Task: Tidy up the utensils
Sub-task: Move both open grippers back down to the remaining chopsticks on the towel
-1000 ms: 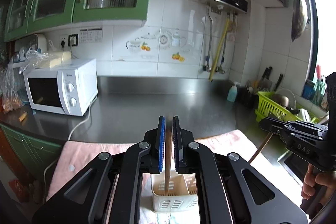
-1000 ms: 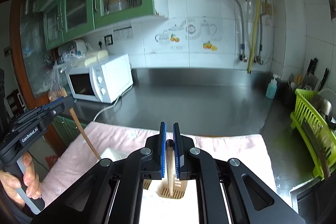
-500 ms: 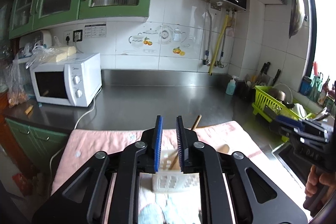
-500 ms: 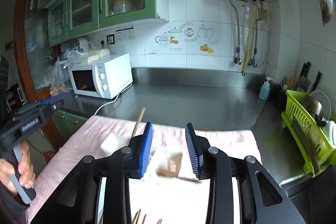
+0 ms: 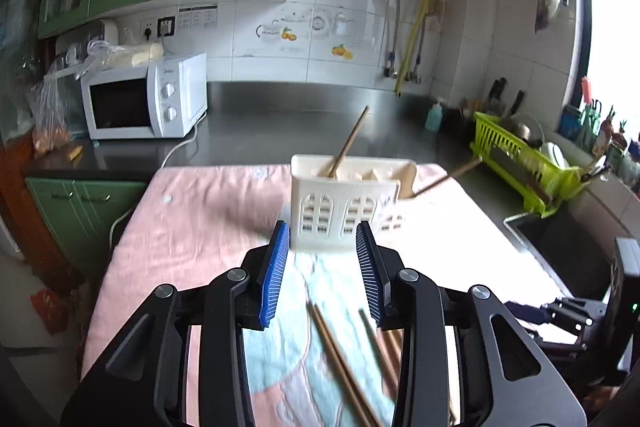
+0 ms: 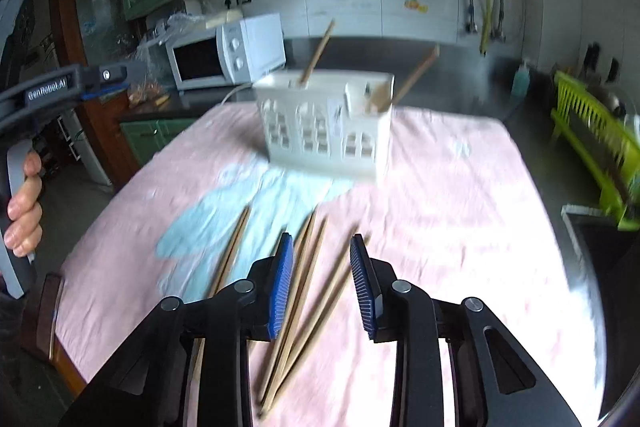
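A white slotted utensil holder (image 5: 346,207) stands on the pink cloth (image 5: 208,227); it also shows in the right wrist view (image 6: 326,125). A wooden chopstick (image 5: 349,143) leans in its left compartment and a wooden spatula handle (image 5: 446,179) sticks out on its right side. Several loose wooden chopsticks (image 6: 304,287) lie on the cloth in front of it. My left gripper (image 5: 322,271) is open and empty just short of the holder. My right gripper (image 6: 322,283) is open and empty above the loose chopsticks.
A white microwave (image 5: 144,103) stands at the back left of the steel counter (image 5: 280,123). A green dish rack (image 5: 524,159) and a sink (image 5: 560,243) are at the right. The left gripper's handle (image 6: 24,131) shows at the left of the right wrist view.
Both grippers let go of their utensils, opened, and pulled back and down. The chopstick and spatula now stand in the holder.
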A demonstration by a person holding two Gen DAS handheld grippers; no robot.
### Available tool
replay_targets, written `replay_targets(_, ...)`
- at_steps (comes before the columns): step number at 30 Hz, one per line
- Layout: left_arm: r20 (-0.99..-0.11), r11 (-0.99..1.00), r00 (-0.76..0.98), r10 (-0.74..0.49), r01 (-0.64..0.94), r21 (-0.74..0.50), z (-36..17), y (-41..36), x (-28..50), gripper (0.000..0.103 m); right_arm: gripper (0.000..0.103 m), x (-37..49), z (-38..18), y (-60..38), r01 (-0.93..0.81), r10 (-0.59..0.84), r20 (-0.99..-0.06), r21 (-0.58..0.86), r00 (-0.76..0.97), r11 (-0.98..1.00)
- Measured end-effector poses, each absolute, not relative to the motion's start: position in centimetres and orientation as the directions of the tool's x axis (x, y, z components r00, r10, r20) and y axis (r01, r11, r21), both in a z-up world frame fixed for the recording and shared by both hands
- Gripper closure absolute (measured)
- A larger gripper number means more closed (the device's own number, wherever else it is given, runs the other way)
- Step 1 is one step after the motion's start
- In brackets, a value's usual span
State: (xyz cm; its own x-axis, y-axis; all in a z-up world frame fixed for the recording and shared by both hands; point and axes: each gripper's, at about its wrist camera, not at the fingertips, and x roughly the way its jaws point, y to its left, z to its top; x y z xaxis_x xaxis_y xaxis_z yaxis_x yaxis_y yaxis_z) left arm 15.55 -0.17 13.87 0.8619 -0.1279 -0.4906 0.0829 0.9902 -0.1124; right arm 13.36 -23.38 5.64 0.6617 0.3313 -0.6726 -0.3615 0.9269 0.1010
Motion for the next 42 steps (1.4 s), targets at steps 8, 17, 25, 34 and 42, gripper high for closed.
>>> replay_targets(8,-0.568,0.989,0.816,-0.109,0.035,-0.140,8.2,0.5,11.8,0.063,0.088,10.0,-1.5,-21.9,-0.321,0.320,-0.742,0.148,0.589,0.935)
replay_targets(17,-0.641,0.986,0.756,-0.134,0.036,-0.164,3.3,0.7,9.6,0.063,0.092,10.7,-2.9,-21.2,-0.295,0.308,-0.759,0.159,0.574,0.942)
replay_targets(25,-0.712,0.977,0.675,-0.195,0.069,-0.202,-0.6,-0.9,9.1,0.063,0.093,10.5,-3.2,-20.7,-0.305,0.314,-0.764,0.160,0.564,0.939)
replay_targets(34,-0.775,0.969,0.587,-0.235,0.074,-0.237,-4.0,-3.6,10.8,0.067,0.093,10.2,-2.7,-21.9,-0.285,0.320,-0.750,0.181,0.579,0.941)
replay_targets(42,-0.787,0.974,0.586,-0.193,0.020,-0.225,-4.7,-3.9,11.9,0.078,0.092,10.0,-2.5,-22.5,-0.278,0.336,-0.739,0.207,0.584,0.938)
